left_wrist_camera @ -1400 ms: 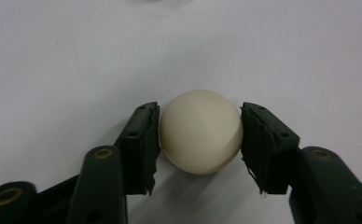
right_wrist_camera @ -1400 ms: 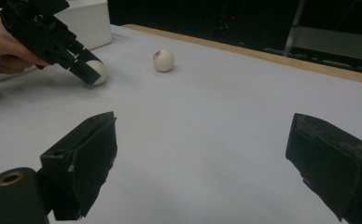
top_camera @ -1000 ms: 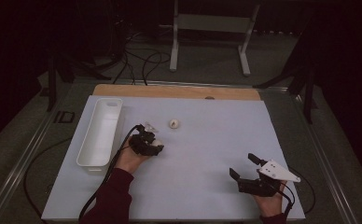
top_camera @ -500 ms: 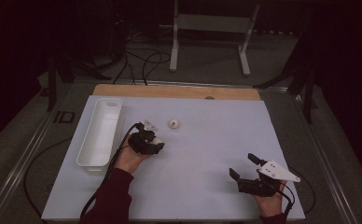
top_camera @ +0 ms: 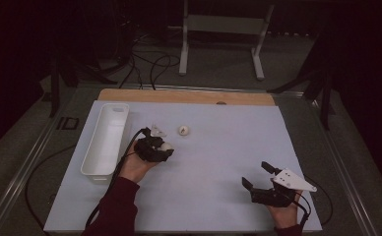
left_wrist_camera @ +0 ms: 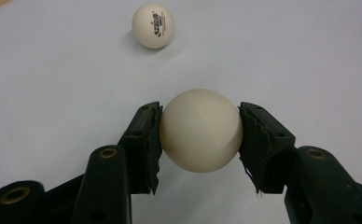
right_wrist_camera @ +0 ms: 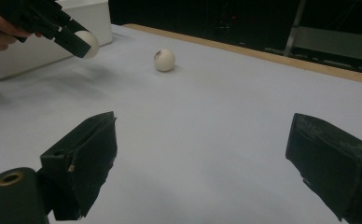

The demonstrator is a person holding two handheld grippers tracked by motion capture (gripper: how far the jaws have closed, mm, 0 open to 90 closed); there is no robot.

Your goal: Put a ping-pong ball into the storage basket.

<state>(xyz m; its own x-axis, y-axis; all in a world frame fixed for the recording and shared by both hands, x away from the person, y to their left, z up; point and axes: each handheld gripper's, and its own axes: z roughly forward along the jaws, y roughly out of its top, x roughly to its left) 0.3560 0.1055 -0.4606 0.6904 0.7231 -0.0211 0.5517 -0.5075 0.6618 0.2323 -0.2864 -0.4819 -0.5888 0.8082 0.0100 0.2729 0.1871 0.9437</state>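
Two ping-pong balls are in play, and I judge the job as moving them into the white bin [top_camera: 105, 140] at the left of the table [top_camera: 218, 162]. One ball is in hand: my left gripper [left_wrist_camera: 200, 133] has its jaws closed against both sides of the plain ball [left_wrist_camera: 201, 130], the pads pressing it at its widest part. From the high view the left gripper [top_camera: 154, 147] sits just right of the bin, near its middle, so the held ball [top_camera: 167, 146] is near the bin but not yet over it. I cannot tell from these pictures whether the ball is lifted clear of the table or resting on it.

The printed ball [left_wrist_camera: 153, 25] lies loose on the table a little beyond the held one; in the high view the printed ball [top_camera: 183, 130] is apart from the bin and from both grippers. My right gripper [right_wrist_camera: 202, 172] has its jaws spread wide with nothing between them, and it waits near the table's front right corner [top_camera: 265, 184], well apart from either ball.

As far as I can see, the bin holds nothing yet, so I put the work at an early stage: first ball gripped, carry and drop to come, second ball untouched.
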